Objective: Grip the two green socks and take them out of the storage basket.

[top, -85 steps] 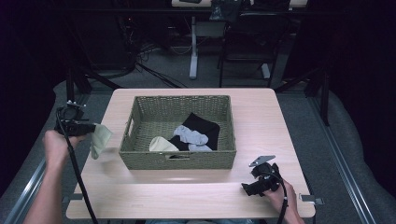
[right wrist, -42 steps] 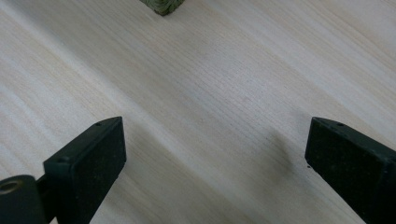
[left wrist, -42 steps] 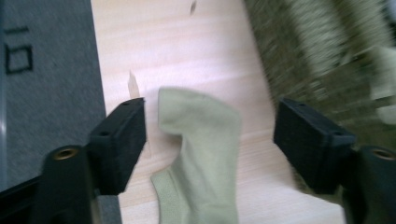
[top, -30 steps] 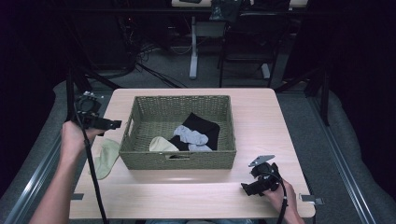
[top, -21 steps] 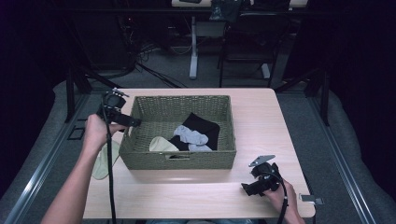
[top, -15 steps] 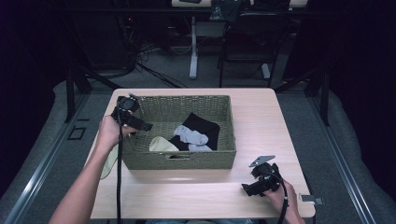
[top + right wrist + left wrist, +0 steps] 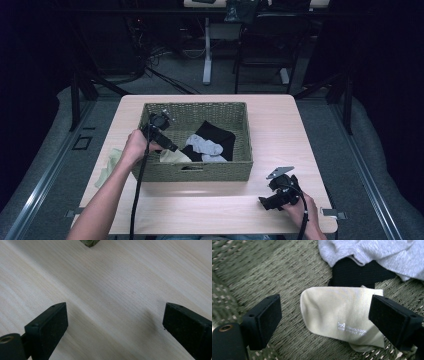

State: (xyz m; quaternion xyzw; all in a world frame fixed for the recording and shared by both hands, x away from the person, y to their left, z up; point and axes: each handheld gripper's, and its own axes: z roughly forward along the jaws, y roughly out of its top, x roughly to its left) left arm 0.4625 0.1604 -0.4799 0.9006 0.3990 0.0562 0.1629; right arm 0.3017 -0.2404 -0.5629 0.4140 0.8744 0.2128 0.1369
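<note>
Left gripper view had the left gripper [image 7: 324,320] spread wide over a pale sock [image 7: 342,317] lying in the basket [image 7: 262,272], tiny print readable. High view showed another pale sock [image 7: 107,165] outside it, with the right gripper [image 7: 267,200], also spread, on the table [image 7: 280,125].

A dark chair [image 7: 262,37] and a white desk leg [image 7: 206,52] stand behind the table [image 7: 295,130] — cables [image 7: 150,62] lie on the grey floor [image 7: 385,200].

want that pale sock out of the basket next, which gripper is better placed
Left. The left gripper hangs open inside the basket, jaws either side of the pale sock; the right gripper rests on the table.
</note>
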